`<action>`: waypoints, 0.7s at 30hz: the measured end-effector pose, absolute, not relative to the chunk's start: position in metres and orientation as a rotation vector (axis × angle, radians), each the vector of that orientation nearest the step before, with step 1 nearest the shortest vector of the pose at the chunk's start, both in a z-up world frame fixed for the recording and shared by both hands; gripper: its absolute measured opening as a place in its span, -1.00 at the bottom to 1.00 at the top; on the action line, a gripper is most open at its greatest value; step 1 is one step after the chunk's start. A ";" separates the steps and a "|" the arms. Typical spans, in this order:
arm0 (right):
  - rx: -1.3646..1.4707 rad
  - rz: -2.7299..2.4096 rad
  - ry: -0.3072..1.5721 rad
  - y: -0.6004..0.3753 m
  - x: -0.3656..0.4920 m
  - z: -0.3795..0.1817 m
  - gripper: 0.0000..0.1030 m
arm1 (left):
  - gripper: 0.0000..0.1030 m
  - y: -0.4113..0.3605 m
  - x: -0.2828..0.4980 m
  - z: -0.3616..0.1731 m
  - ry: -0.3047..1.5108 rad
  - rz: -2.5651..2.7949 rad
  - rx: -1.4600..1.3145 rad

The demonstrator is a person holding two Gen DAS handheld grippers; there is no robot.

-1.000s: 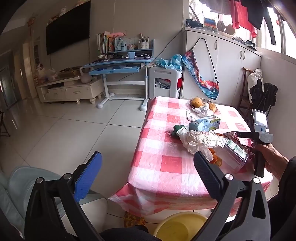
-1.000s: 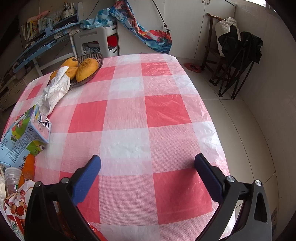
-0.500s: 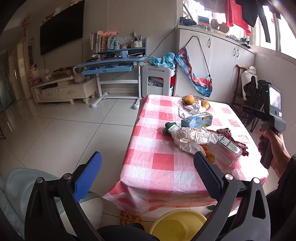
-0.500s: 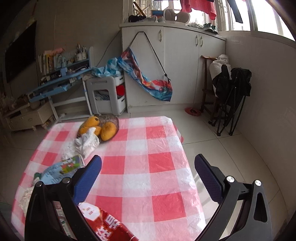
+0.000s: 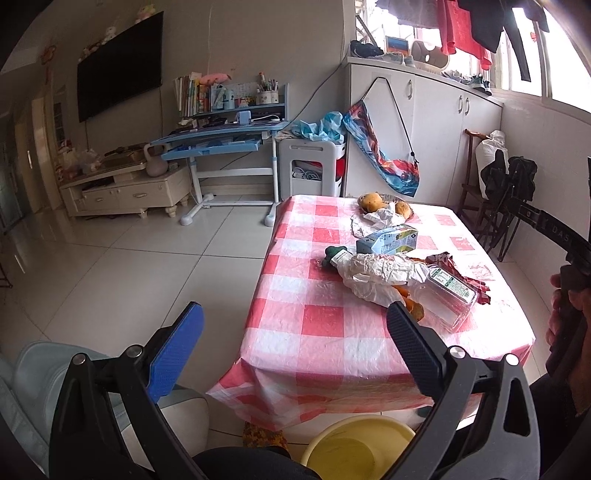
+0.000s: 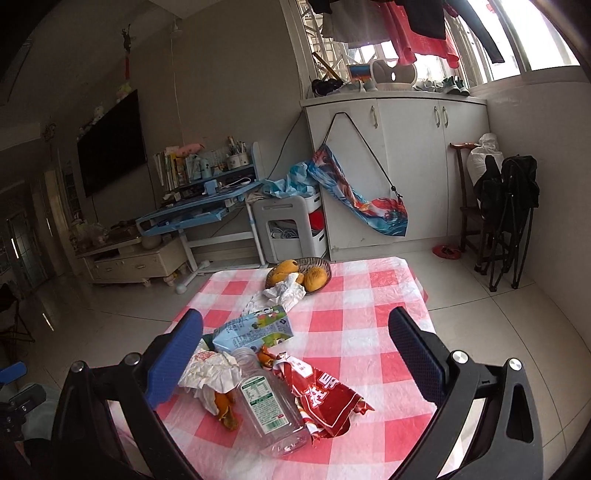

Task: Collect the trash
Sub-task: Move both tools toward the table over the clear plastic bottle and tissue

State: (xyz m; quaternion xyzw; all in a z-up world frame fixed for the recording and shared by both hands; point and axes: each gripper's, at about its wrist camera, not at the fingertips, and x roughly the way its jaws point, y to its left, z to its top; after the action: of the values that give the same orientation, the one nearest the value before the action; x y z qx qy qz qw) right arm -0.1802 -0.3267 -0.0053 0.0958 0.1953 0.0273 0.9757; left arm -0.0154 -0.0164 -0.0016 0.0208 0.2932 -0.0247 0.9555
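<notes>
Both wrist views high, off near edge, share table [image 5: 332, 332].

Daylight is being let in through tall windows [image 6: 509, 40] at the right — laundry [image 6: 413, 33] is being hung across them. White cabinets [image 6: 402, 166] are being lined along the wall beneath. A dark television [image 5: 120, 85] is being carried on the grey wall [image 5: 251, 40], above a cream cabinet [image 5: 125, 192] — pale glossy floor tiles [image 5: 129, 273] are being lit.

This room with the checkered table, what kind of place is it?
Most likely a family living room at home. A big TV hangs on the wall, a blue study desk holds books, and laundry dries by the window behind the table.
</notes>
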 end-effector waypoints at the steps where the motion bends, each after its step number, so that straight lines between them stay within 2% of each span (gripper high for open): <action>1: 0.188 0.061 0.389 -0.324 -0.185 -0.006 0.87 | 0.85 -0.016 -0.016 -0.001 0.593 -0.051 0.046; 11: 0.255 0.118 0.331 -0.313 -0.231 -0.007 0.87 | 0.86 -0.018 -0.027 0.001 0.566 -0.074 0.061; 21: 0.181 0.111 0.324 -0.301 -0.240 -0.011 0.87 | 0.85 -0.018 -0.027 -0.001 0.557 -0.083 0.063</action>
State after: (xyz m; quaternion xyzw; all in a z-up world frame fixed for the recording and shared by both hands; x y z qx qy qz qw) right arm -0.2397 -0.3005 -0.0108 0.0898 0.1610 0.0553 0.9813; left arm -0.0275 -0.0176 -0.0008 0.0311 0.2750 -0.0407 0.9601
